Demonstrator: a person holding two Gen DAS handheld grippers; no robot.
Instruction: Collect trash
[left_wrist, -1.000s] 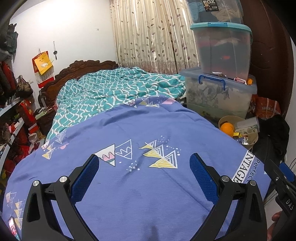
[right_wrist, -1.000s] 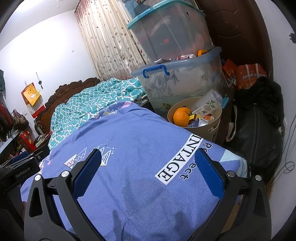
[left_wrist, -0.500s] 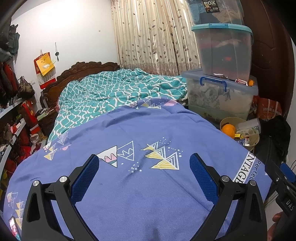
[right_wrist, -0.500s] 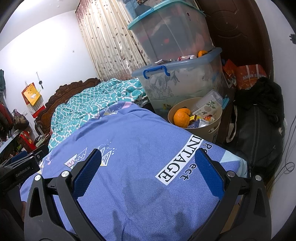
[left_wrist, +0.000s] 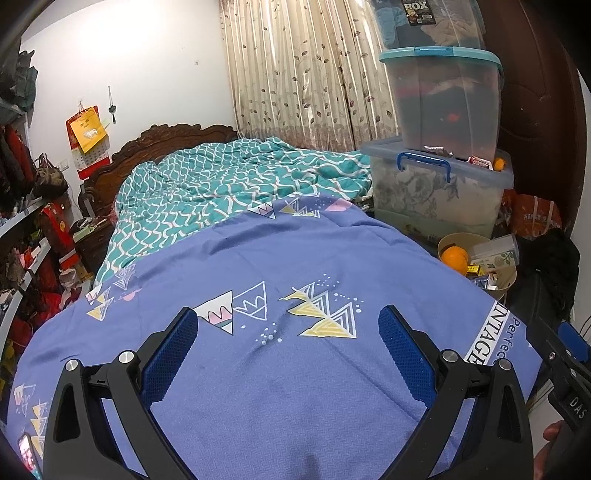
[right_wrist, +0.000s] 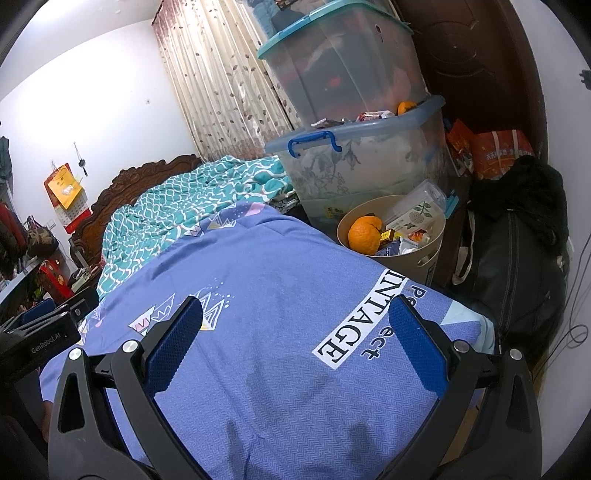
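A beige waste bin (right_wrist: 432, 254) stands by the bed's right side; it also shows in the left wrist view (left_wrist: 508, 284). It holds an orange (right_wrist: 364, 234), a clear plastic box (right_wrist: 415, 208) and small wrappers (right_wrist: 406, 242). My left gripper (left_wrist: 288, 350) is open and empty above the blue bedspread (left_wrist: 280, 387). My right gripper (right_wrist: 295, 341) is open and empty above the bedspread's right corner (right_wrist: 295, 295), short of the bin.
Stacked plastic storage boxes (right_wrist: 354, 147) stand behind the bin. A black bag (right_wrist: 517, 266) and orange bags (right_wrist: 495, 147) lie at the right. A teal quilt (left_wrist: 236, 188) covers the far bed. Shelves (left_wrist: 26, 236) line the left wall.
Both grippers have drawn back slightly from the bed; the view is a little wider. Both remain open and empty.
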